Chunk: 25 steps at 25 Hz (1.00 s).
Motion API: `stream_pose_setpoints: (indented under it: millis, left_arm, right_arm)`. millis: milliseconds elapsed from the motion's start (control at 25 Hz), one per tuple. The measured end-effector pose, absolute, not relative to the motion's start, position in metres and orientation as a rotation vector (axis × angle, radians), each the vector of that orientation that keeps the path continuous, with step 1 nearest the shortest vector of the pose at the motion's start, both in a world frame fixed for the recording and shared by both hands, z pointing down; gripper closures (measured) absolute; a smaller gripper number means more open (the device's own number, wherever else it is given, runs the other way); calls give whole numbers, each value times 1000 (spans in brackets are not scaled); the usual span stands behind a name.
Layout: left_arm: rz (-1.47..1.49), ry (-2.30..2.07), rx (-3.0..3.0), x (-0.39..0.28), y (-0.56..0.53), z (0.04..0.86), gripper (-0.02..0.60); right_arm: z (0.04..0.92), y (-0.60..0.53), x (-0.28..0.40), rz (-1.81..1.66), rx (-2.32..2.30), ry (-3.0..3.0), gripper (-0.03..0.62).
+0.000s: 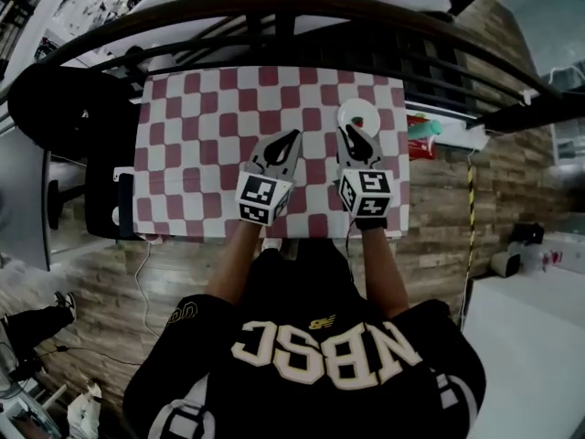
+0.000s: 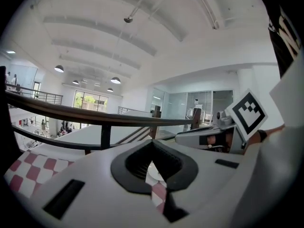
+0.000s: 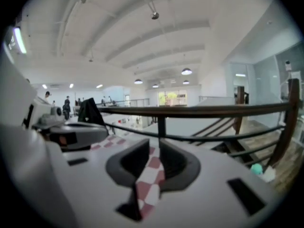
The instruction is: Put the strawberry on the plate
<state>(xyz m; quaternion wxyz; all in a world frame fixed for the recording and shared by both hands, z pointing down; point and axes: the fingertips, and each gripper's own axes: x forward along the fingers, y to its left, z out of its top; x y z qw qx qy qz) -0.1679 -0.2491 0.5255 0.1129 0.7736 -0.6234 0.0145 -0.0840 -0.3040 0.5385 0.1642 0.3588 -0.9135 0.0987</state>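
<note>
A white plate [image 1: 352, 111] lies at the far right of the red-and-white checked cloth [image 1: 201, 135]. A small red strawberry [image 1: 358, 123] rests on the plate. My right gripper [image 1: 357, 136] hovers just short of the plate, its tips at the near rim. It is open by a narrow gap, and in the right gripper view [image 3: 159, 144] only the cloth shows between the jaws. My left gripper [image 1: 294, 135] sits to its left over the cloth. In the left gripper view [image 2: 152, 144] its tips meet and nothing is held.
A dark curved railing [image 1: 274, 12] runs just beyond the table's far edge. A red and green object [image 1: 422, 140] lies off the table's right side. A black mass [image 1: 55, 99] stands at the left. The person's torso is at the near edge.
</note>
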Motion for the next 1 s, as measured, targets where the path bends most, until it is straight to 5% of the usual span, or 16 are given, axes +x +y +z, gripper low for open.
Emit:
stream_pose_setpoints:
  millis: [360, 1000]
  left_arm:
    - [-56, -1874, 2354, -184, -203, 468, 571]
    - [-55, -1802, 2468, -171, -188, 448, 571]
  right_arm:
    - [470, -233, -87, 233, 1191, -2741, 574]
    - [456, -212, -78, 174, 1323, -2700, 576]
